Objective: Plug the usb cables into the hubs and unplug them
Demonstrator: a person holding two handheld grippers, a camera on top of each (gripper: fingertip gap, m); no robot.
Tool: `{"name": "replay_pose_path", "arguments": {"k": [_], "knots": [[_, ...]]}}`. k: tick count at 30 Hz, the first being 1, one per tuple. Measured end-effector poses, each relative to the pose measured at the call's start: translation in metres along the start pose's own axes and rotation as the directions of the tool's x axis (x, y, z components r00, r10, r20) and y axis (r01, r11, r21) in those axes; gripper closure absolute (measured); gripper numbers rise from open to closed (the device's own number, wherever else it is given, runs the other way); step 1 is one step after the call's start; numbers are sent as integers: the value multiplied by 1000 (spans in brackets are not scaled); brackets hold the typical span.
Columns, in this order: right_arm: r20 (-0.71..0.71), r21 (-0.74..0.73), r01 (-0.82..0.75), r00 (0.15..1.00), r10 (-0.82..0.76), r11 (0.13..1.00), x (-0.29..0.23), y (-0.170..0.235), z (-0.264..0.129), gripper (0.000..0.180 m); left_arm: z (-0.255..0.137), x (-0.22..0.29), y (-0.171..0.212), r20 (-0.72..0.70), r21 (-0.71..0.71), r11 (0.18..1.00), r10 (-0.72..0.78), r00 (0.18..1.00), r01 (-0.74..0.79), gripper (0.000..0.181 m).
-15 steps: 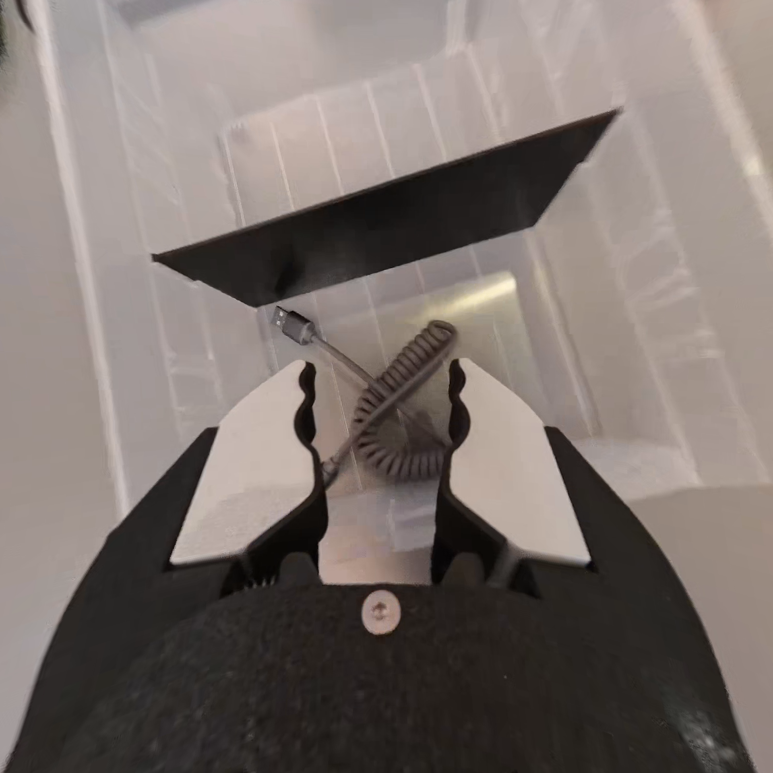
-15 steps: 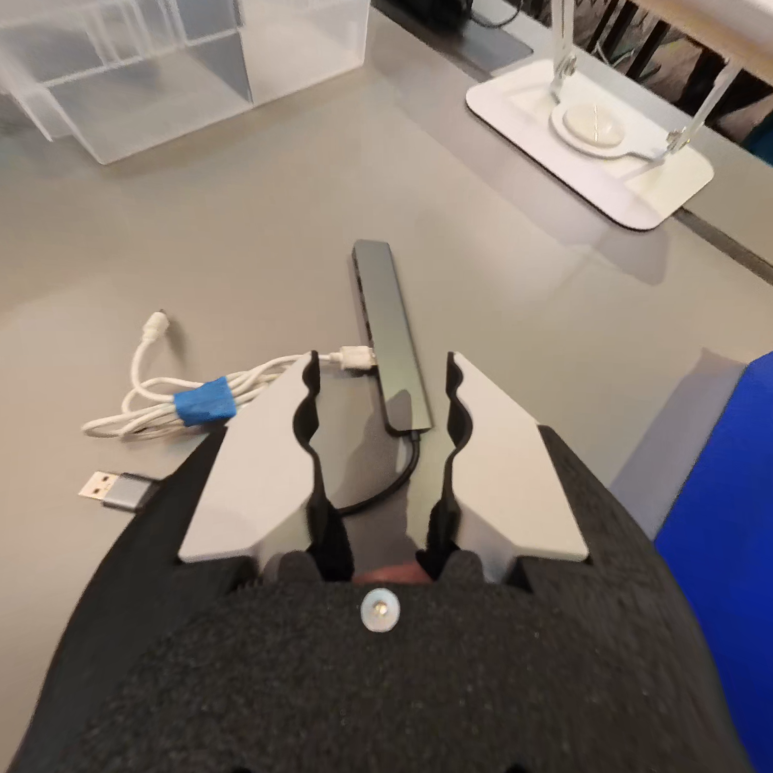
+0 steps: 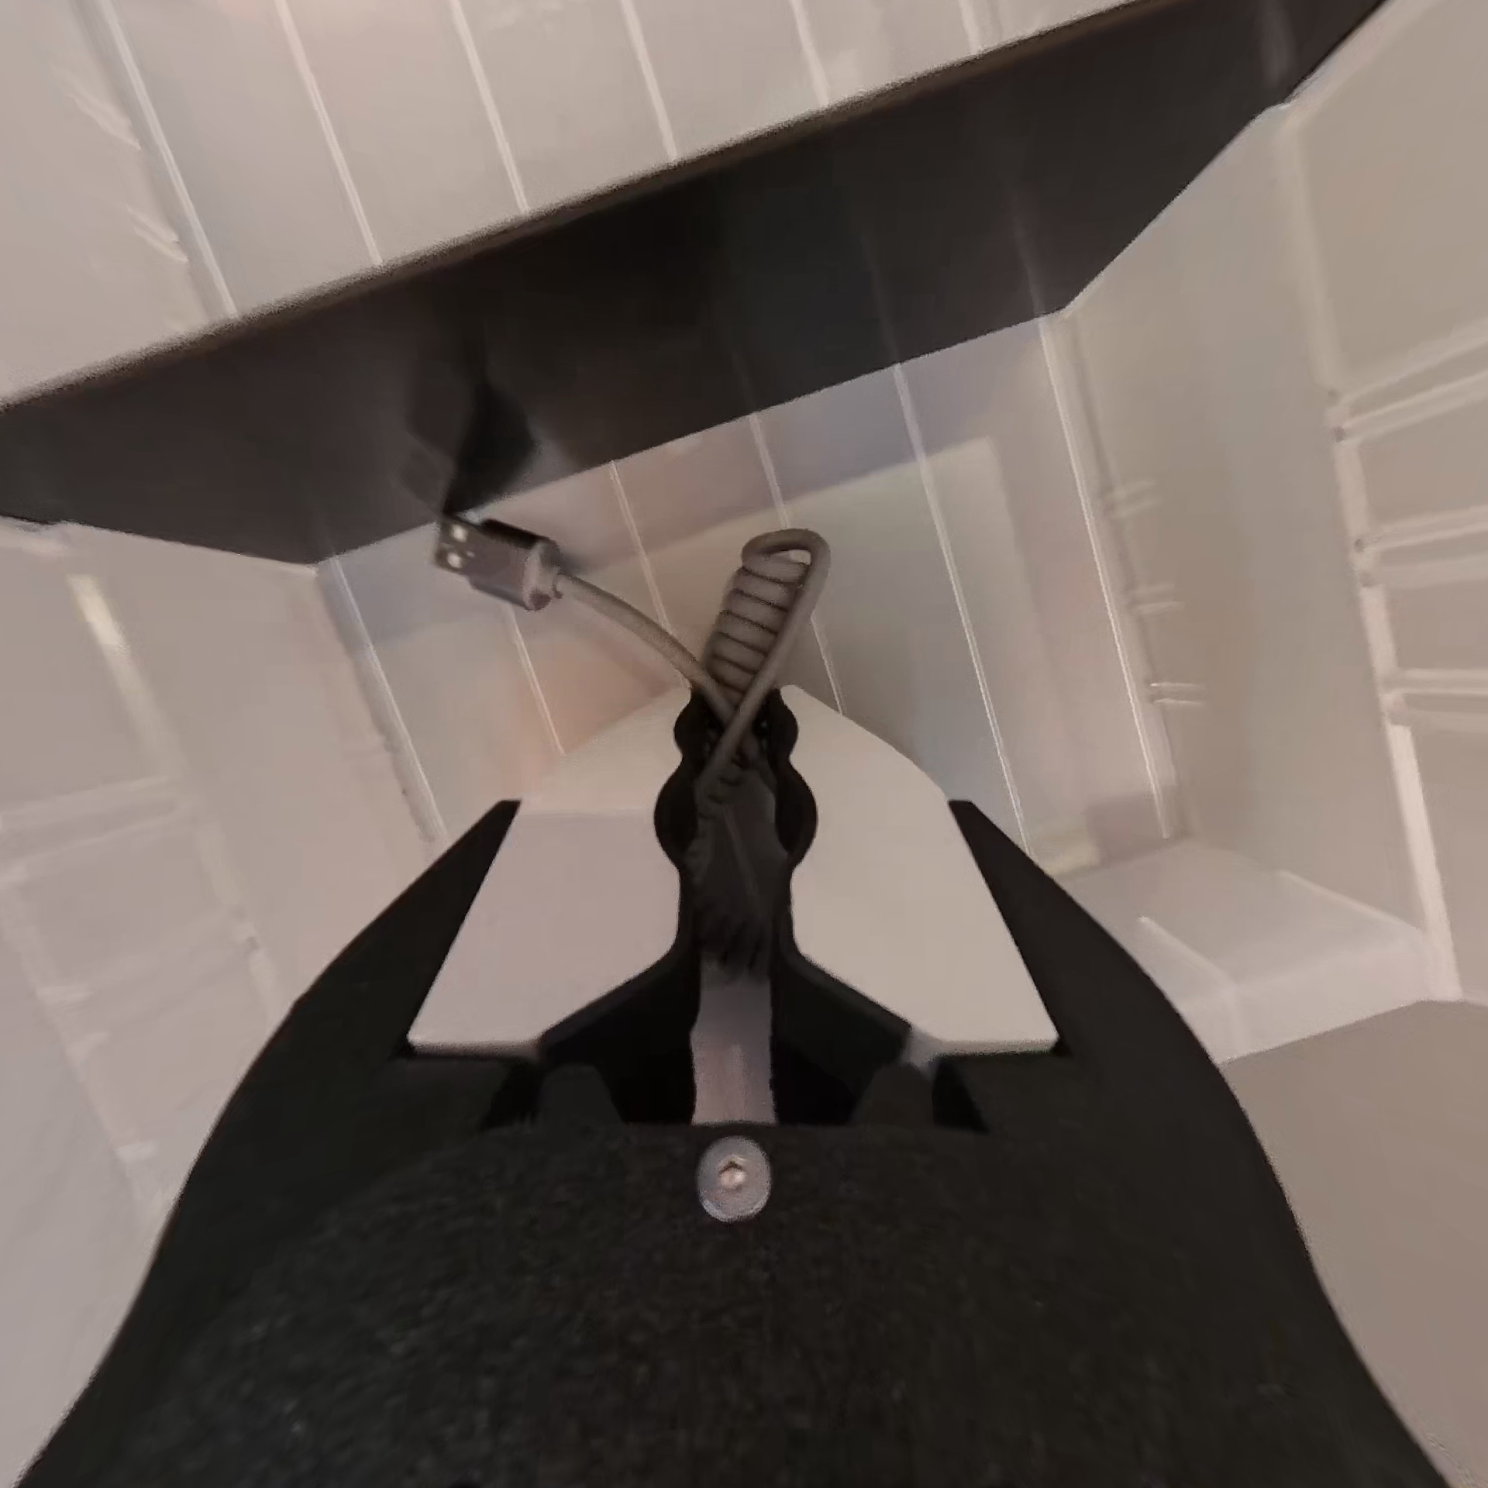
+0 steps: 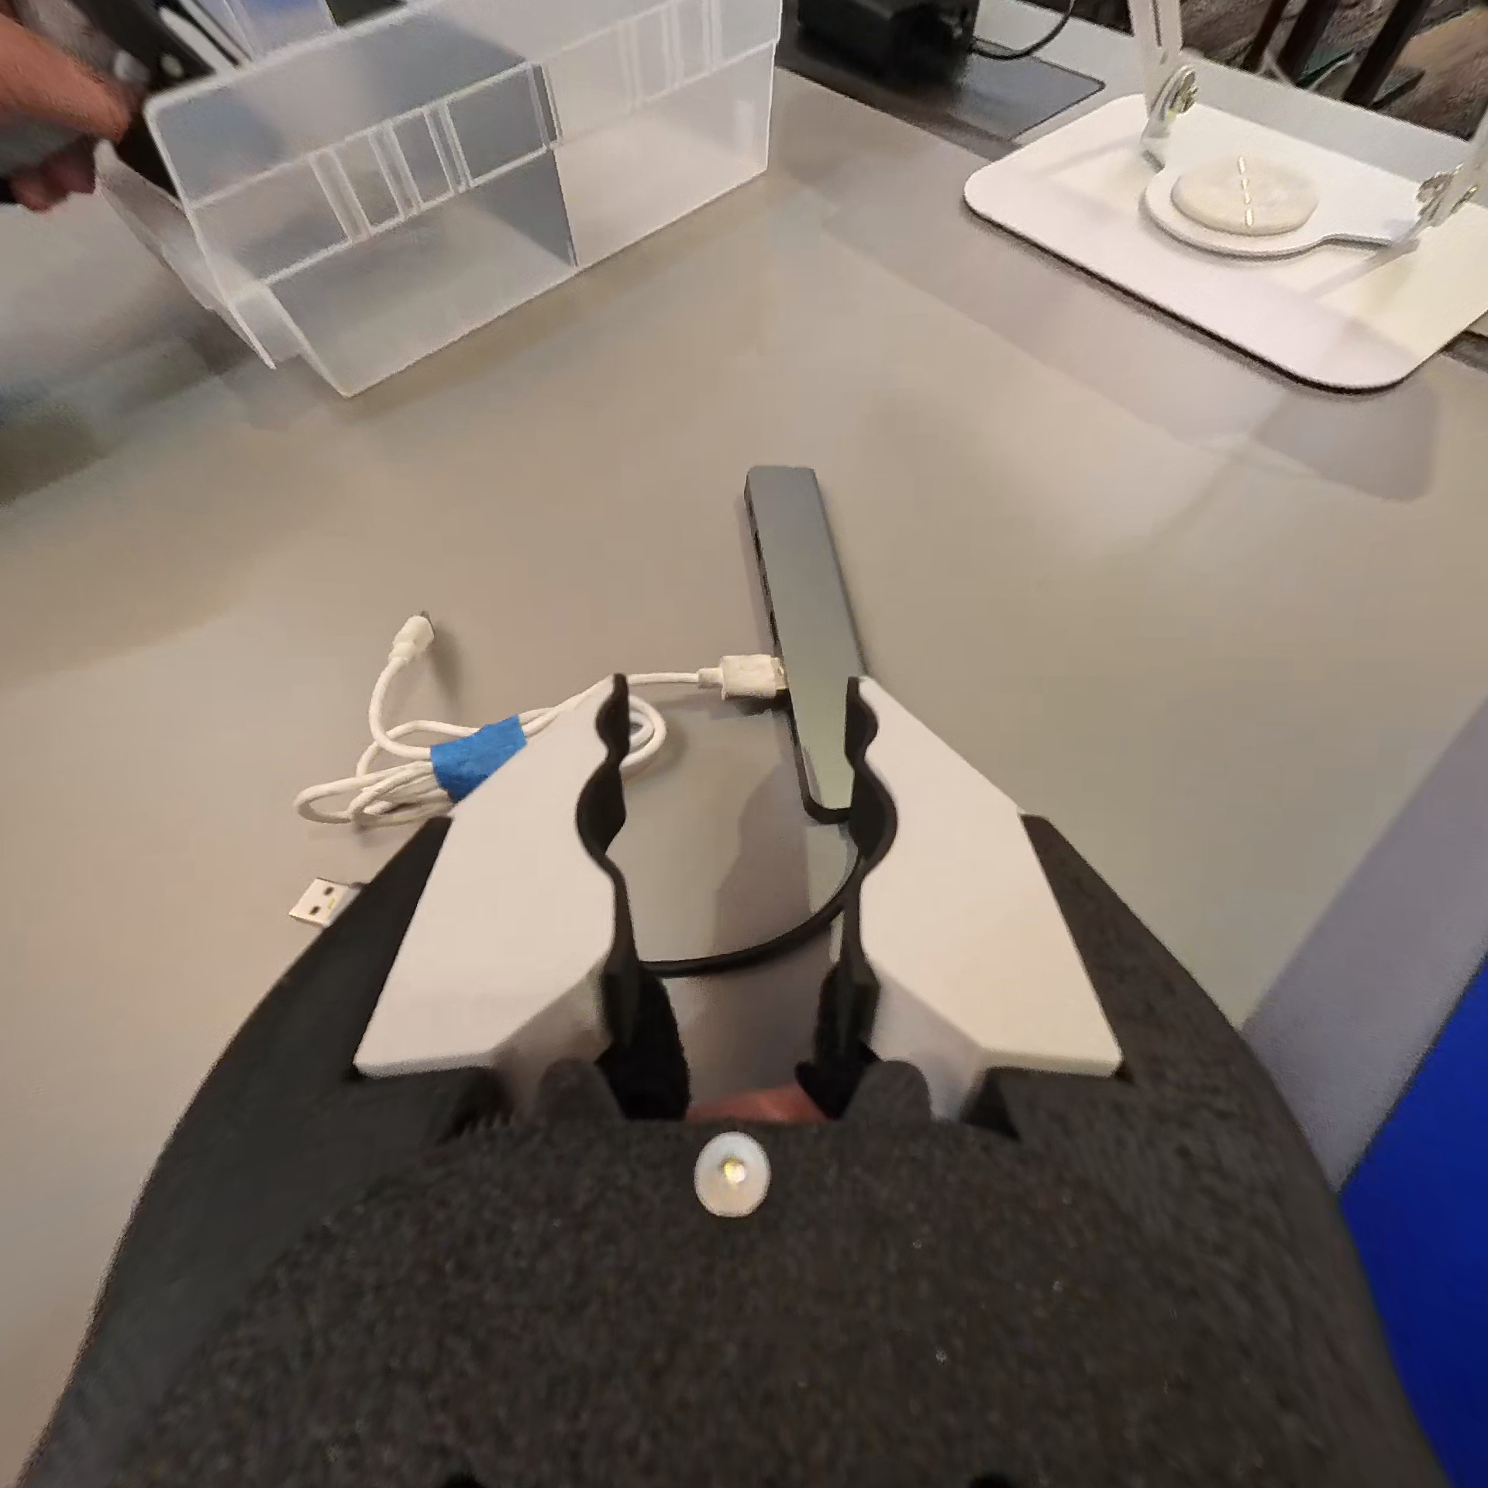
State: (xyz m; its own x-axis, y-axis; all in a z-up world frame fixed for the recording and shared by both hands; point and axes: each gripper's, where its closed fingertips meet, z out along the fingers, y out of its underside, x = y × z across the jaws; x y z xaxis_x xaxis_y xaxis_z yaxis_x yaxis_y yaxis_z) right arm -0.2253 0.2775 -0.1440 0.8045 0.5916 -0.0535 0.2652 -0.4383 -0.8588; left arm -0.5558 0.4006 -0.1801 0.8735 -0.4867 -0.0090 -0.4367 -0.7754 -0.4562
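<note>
Left gripper (image 3: 737,745) is down inside the clear plastic organiser (image 3: 1208,564), fingers pinched on the grey coiled cable (image 3: 753,644). The grip sits at the crossing where the straight lead meets the coil; its metal USB plug (image 3: 499,555) sticks out up and to the left of the fingertips, just under the organiser's dark divider (image 3: 644,322). So this reads as the fetch step: one cable being collected for plugging.

Over on the desk (image 4: 1047,604), the right gripper (image 4: 737,729) hovers with fingers spread, holding nothing. The slim grey hub (image 4: 797,612) lies near the middle of the desk, its near end tucked just inside the right fingertip, and the white cable (image 4: 403,757) with its blue tape band has one plug (image 4: 749,675) at the hub's left side, apparently seated.

Next move, I'd judge: lift the grey cable clear of the divider, carry it to the hub, and regrip nearer the plug, since the held point is too far back to steer it into a port.
</note>
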Motion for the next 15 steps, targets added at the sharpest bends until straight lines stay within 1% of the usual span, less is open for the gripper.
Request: {"name": "replay_pose_path", "arguments": {"k": [2, 4, 6, 7, 9, 10, 12, 13, 15], "knots": [[4, 20, -16, 1000, 16, 1000, 0, -4, -2, 128, -22, 4, -13, 33, 88, 994, 63, 997, -66, 167], [14, 35, -28, 1000, 28, 999, 0, -7, -4, 129, -61, 13, -28, 83, 184, 971, 137, 987, -150, 169], [31, 53, -42, 999, 40, 998, -3, -11, -5, 129, -111, 34, -43, 133, 301, 916, 236, 963, -266, 169], [41, 63, -49, 998, 47, 997, -5, -13, -5, 130, -136, 51, -46, 132, 352, 881, 287, 949, -316, 169], [67, 92, -62, 996, 56, 994, -10, -21, -9, 130, -174, 93, -42, 98, 437, 793, 426, 899, -424, 169], [81, 111, -68, 995, 59, 992, -14, -25, -11, 130, -185, 114, -35, 79, 453, 758, 490, 868, -469, 169], [122, 137, -79, 991, 63, 987, -22, -33, -15, 130, -187, 154, -9, 28, 437, 691, 629, 777, -575, 169], [137, 145, -81, 989, 61, 986, -25, -35, -16, 129, -179, 173, 9, -11, 413, 664, 687, 726, -623, 169], [149, 152, -74, 988, 51, 986, -29, -37, -17, 130, -149, 202, 49, -82, 338, 609, 778, 623, -717, 169]]}}
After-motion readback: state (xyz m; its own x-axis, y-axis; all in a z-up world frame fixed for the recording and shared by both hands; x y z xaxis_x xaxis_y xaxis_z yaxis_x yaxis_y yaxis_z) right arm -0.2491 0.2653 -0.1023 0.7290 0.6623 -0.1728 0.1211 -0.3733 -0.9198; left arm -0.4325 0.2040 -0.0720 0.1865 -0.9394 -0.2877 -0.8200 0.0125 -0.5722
